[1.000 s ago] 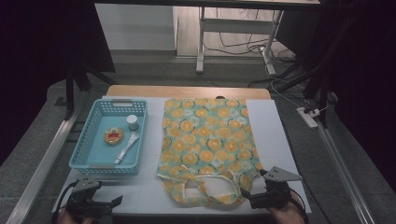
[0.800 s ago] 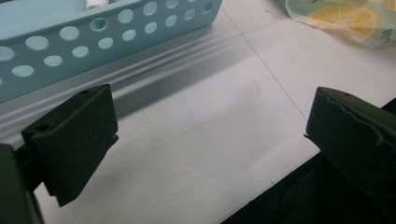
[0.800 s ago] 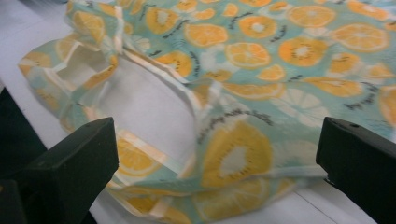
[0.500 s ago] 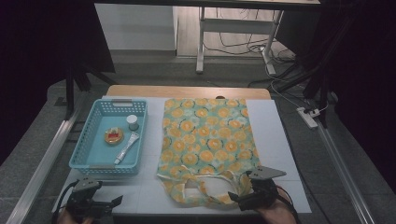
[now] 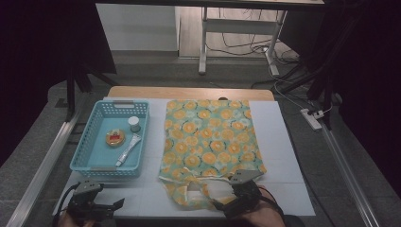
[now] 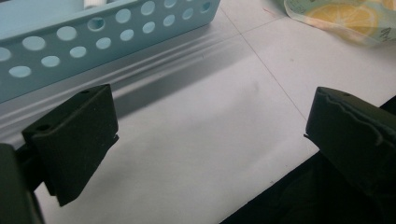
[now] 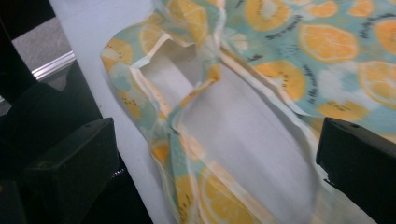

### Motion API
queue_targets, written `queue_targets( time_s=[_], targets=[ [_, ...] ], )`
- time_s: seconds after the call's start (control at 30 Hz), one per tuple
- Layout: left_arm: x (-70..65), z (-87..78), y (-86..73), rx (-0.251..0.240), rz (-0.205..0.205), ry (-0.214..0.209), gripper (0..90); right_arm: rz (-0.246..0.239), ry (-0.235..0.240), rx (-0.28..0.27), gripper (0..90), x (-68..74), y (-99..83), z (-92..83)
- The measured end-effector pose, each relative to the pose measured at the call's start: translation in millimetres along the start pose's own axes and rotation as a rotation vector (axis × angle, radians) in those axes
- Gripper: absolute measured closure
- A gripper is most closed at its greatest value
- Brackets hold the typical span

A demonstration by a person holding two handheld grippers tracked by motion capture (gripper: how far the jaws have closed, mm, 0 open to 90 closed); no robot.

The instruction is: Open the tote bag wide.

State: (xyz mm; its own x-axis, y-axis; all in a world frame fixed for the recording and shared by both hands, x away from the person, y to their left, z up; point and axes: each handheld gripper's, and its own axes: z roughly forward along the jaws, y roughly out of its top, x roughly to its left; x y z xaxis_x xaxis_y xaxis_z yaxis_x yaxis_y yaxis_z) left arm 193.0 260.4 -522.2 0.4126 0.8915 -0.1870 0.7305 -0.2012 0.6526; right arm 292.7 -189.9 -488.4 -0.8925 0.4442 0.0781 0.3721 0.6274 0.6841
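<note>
A tote bag [image 5: 210, 137] printed with orange slices on teal lies flat on the white table mat [image 5: 279, 142], handles [image 5: 196, 191] toward the near edge. My right gripper [image 5: 227, 201] hovers open over the near handles; in the right gripper view the handle loops [image 7: 196, 93] lie between its wide-apart jaws. My left gripper [image 5: 111, 204] stands open at the near left corner, over bare mat in front of the blue basket [image 5: 105, 166]. The left gripper view has the basket wall [image 6: 93, 32] ahead and a bag corner [image 6: 341, 18] at upper right.
The blue basket holds a small white-capped jar [image 5: 134, 124], a round orange-lidded tin [image 5: 115, 138] and a white tube [image 5: 128, 149]. A wooden table edge [image 5: 189, 92] runs behind the mat. Metal rails [image 5: 42, 165] flank the table; cables lie on the floor beyond.
My right gripper has moved left and slightly forward, from beside the bag's near right corner to over the handles. The left gripper has barely shifted.
</note>
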Motion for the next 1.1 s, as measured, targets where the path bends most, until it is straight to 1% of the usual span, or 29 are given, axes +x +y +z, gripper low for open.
queue_targets(
  time_s=[0.07,0.1,0.13,0.2,0.23,0.27,0.3,0.4,0.47,0.53,0.57,0.6,0.67,0.77,0.8,0.83,0.87,0.97,1.07,1.1],
  targets=[
    [0.1,0.0,0.0,0.000,0.000,-0.001,2.4,-0.008,0.003,0.017,0.0,0.3,1.6,6.3],
    [0.1,0.1,0.0,0.001,-0.001,-0.001,2.4,-0.008,0.003,0.017,0.0,0.3,1.6,6.3],
    [0.1,0.1,0.1,0.001,-0.001,-0.001,2.4,-0.014,0.005,0.039,0.0,-0.4,2.7,12.7],
    [-0.1,0.2,0.2,0.004,0.001,-0.002,2.5,-0.021,0.004,0.058,0.0,-1.3,3.4,18.4],
    [-0.1,0.2,0.2,0.004,0.001,-0.002,2.5,-0.021,0.004,0.058,0.0,-1.3,3.4,18.4],
    [-0.1,0.4,0.2,0.003,0.001,-0.001,2.5,-0.032,0.002,0.080,1.5,-1.9,3.9,23.4],
    [-0.2,0.5,0.2,0.004,0.002,-0.001,2.6,-0.037,0.000,0.086,3.3,-2.2,3.9,25.5],
    [-0.5,0.6,0.3,0.006,0.006,-0.001,2.7,-0.058,0.009,0.115,14.5,-1.4,3.8,29.7],
    [-0.7,0.7,0.4,0.008,0.010,-0.001,2.7,-0.067,0.014,0.121,24.9,-0.4,3.9,30.6],
    [-0.9,0.8,0.4,0.009,0.010,0.000,2.8,-0.069,0.034,0.121,36.8,0.0,4.7,29.7],
    [-0.8,0.9,0.5,0.010,0.014,0.000,2.8,-0.069,0.034,0.121,36.8,0.0,4.7,29.7],
    [-1.0,1.1,0.5,0.010,0.014,0.001,2.8,-0.074,0.054,0.129,50.1,-0.1,6.0,28.9],
    [-1.2,1.2,0.6,0.010,0.015,0.001,2.9,-0.067,0.079,0.140,59.9,-0.8,6.6,29.3],
    [-1.4,1.3,0.6,0.012,0.015,0.000,2.9,-0.055,0.113,0.150,71.3,-2.4,7.1,30.3],
    [-1.6,1.4,0.6,0.013,0.017,0.001,3.0,-0.048,0.126,0.145,75.6,-3.2,7.8,29.9],
    [-1.6,1.4,0.6,0.013,0.017,0.001,3.0,-0.048,0.126,0.145,75.6,-3.2,7.8,29.9],
    [-1.6,1.4,0.7,0.013,0.020,0.002,3.0,-0.044,0.142,0.130,83.0,-4.2,9.7,27.8],
    [-2.0,1.6,0.8,0.016,0.021,0.002,3.0,-0.038,0.139,0.113,88.3,-5.2,13.4,23.5],
    [-1.9,1.6,0.9,0.016,0.024,0.002,3.0,-0.037,0.137,0.109,88.8,-6.1,15.0,21.8],
    [-1.9,1.6,0.8,0.015,0.023,0.002,3.0,-0.027,0.144,0.105,88.9,-7.4,17.1,20.4]
  ],
)
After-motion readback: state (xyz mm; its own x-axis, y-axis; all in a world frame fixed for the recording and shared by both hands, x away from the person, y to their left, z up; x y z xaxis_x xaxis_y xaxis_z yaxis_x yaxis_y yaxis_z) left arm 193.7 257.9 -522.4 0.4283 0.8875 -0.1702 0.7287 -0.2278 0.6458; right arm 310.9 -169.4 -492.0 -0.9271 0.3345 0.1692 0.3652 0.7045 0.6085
